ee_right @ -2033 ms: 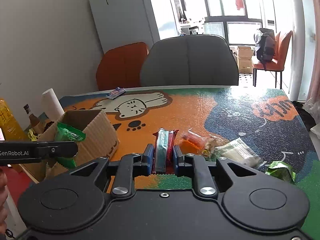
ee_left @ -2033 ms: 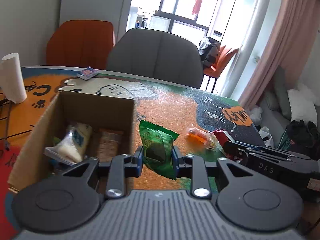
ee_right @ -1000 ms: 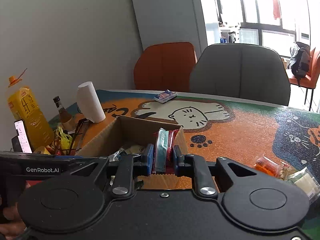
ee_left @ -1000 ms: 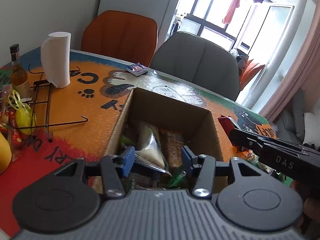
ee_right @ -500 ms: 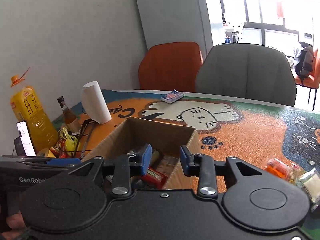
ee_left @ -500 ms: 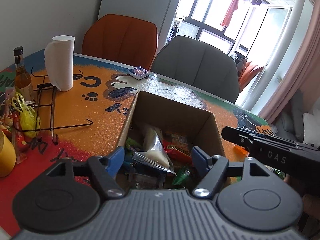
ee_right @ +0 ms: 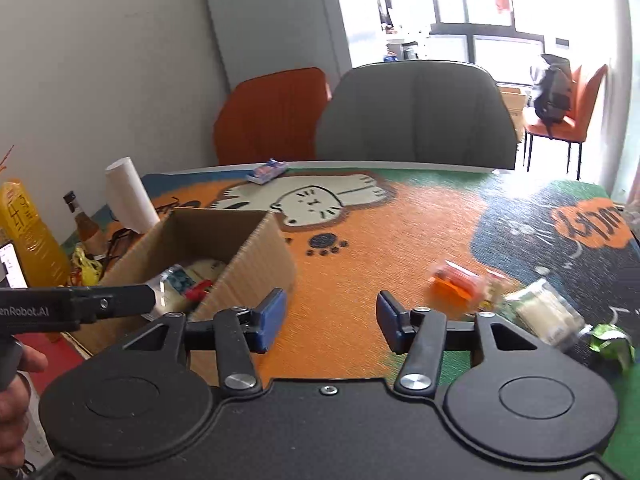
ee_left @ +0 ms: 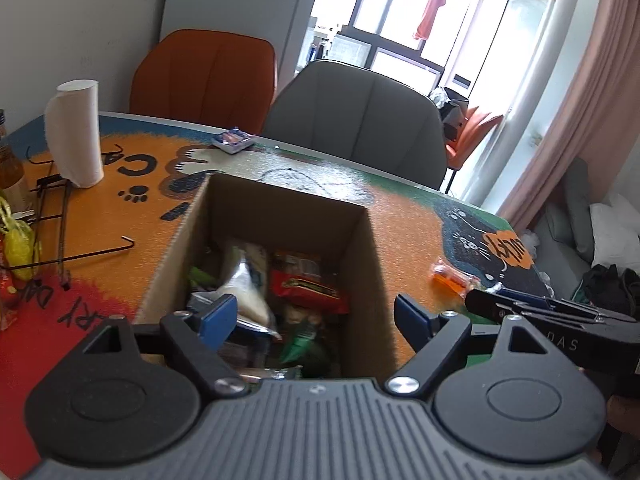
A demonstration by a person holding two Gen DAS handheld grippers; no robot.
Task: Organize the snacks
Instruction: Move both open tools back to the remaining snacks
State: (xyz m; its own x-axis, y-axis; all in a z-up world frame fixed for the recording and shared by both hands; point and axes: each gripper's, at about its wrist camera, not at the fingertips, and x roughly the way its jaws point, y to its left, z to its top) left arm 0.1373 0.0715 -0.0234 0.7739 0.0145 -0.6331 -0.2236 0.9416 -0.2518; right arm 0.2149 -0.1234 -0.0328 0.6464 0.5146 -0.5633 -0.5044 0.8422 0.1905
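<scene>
"das" reads on the right gripper (ee_right: 330,322) and "genrobot.ai" on the left gripper (ee_left: 314,318); both hang spread wide, holding nothing. the brown cardboard box (ee_left: 280,208) on the cat-print table (ee_right: 400,240) holds crinkly snack packs, with an orange packet (ee_right: 456,282) lying beside it.

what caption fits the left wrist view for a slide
Left gripper open above a cardboard box of snack packets, an orange snack left on the table.

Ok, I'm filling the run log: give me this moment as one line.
left gripper: open, over cardboard box | right gripper: open, empty, beside box | left on table: orange snack, white packet
</scene>
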